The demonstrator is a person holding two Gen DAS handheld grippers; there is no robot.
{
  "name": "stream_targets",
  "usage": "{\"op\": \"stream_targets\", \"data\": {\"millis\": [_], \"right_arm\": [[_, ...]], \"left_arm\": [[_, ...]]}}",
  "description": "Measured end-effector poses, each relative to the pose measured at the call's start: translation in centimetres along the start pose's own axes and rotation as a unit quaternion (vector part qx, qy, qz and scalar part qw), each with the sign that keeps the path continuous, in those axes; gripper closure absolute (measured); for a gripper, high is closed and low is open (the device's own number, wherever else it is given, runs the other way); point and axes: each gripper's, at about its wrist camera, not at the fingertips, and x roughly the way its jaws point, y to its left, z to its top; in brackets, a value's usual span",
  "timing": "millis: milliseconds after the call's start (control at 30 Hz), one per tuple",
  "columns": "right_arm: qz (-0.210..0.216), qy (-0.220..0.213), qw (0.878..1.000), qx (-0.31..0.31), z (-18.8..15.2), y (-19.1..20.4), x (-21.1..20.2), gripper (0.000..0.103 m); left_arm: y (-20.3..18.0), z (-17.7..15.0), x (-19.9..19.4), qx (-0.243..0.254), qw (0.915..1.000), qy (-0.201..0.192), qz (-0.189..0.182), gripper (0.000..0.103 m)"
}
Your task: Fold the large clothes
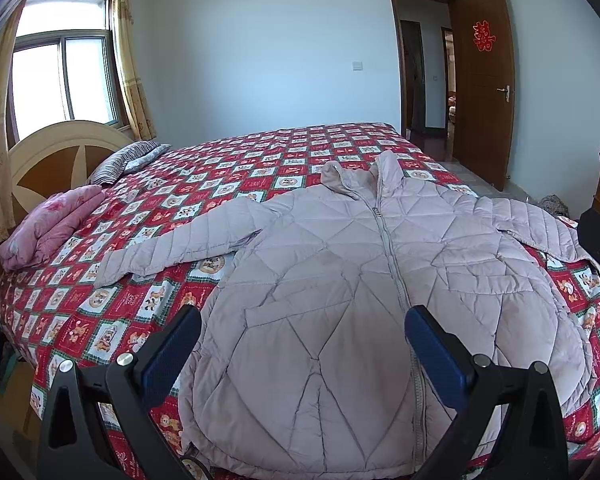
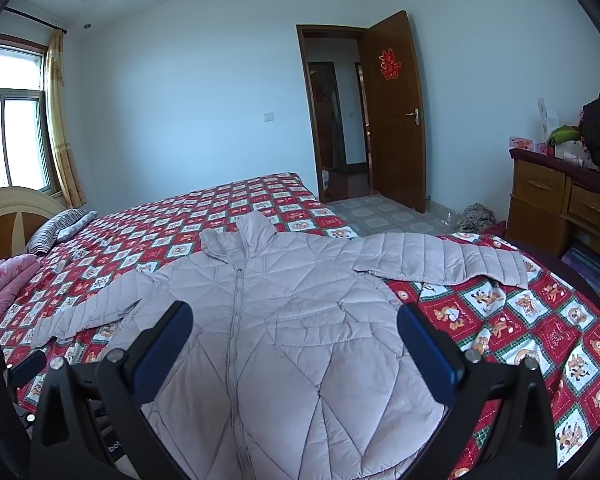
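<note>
Jacket (image 1: 339,280) lies flat on bedspread (image 1: 100,312); pink quilt (image 1: 48,228) well apart.

Left gripper (image 1: 301,320) hangs over the lower front of the pale pink quilted jacket (image 1: 339,280), jaws spread wide, nothing between them. The jacket lies flat, front up, zipped, on the red checked bedspread (image 1: 120,308); its zip runs just inside the right-hand finger (image 1: 435,354). One sleeve (image 1: 172,246) stretches out ahead to the left, collar (image 1: 363,174) straight ahead. Far left ahead, a folded pink quilt (image 1: 52,224) and a striped pillow (image 1: 128,160) lie by the headboard (image 1: 48,152). Ahead right, a brown door (image 1: 487,92) stands open.
</note>
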Motion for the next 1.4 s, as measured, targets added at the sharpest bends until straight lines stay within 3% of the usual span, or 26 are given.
{"op": "stream_targets", "data": {"millis": [267,433,1400], "right_arm": [[-0.004,0.0,1.0,-0.002,-0.25,-0.2,0.09,0.0],[-0.028,0.01,0.999,-0.011,-0.35,-0.32,0.63,0.0],[-0.028,0.019,0.999,0.002,-0.25,-0.62,0.81,0.0]], "left_arm": [[0.32,-0.06,-0.26,-0.006,1.0,-0.002,-0.003,0.001],[0.21,-0.07,-0.31,-0.005,1.0,-0.005,-0.001,0.001],[0.45,-0.04,-0.2,-0.01,0.9999,0.004,-0.007,0.001]]}}
